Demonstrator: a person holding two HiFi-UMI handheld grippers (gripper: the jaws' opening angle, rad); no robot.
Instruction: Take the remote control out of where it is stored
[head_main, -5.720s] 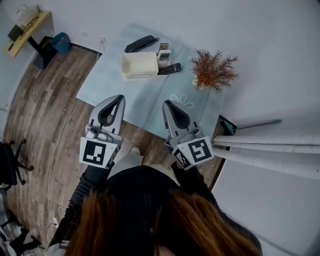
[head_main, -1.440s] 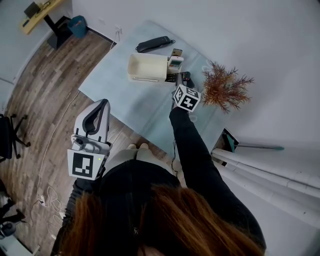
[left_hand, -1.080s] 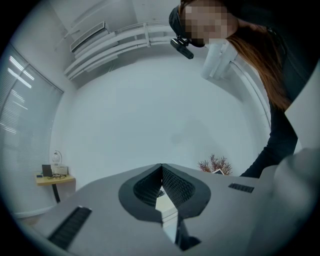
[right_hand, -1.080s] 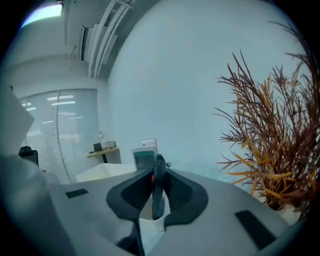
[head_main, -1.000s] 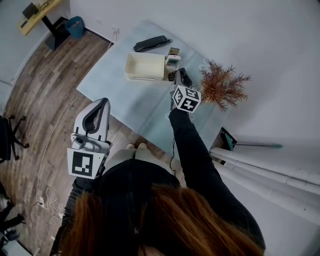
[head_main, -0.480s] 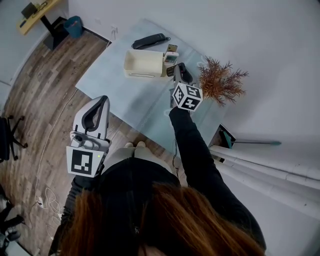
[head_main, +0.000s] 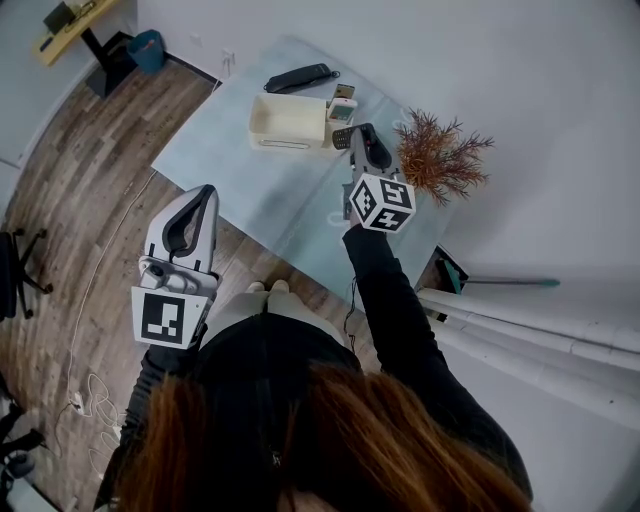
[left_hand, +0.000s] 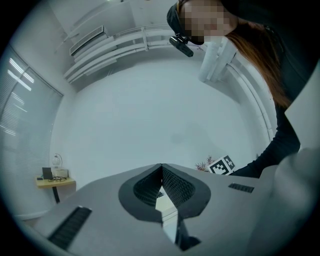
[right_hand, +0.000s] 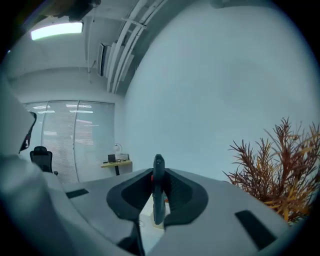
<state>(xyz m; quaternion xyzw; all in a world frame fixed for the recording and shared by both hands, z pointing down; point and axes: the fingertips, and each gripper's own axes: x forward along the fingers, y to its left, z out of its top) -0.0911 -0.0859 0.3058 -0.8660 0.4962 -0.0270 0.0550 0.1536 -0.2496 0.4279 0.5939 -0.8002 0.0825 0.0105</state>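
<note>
My right tool (right_hand: 158, 172) is clamped on the remote control (right_hand: 158, 195). Its jaws are narrowly parted, with the pads pressing on the remote's two flat faces. The remote is dark and slim, stands edge-on between them, and its top end pokes up past the tips. In the head view this tool reaches out over the surface (head_main: 225, 150) and ends just off the right end of the cream box (head_main: 288, 120), so the remote sits there in my grip, beside the box and not inside it.

My left tool (left_hand: 161, 171) has its tips together with nothing between them. It hangs well short of the box, on my side of it, over the near edge of the surface and the wooden floor (head_main: 90, 190).

Close against the right end of the box stand a couple of pale handsets (head_main: 341, 106); I cannot make out what holds them. A long dark handset (head_main: 297, 78) lies flat just beyond the far side of the box. A dried rust-coloured plant (head_main: 440, 155) stands further right of the box, past my right tool, and its stems also fill the right side of the right gripper view.
</note>
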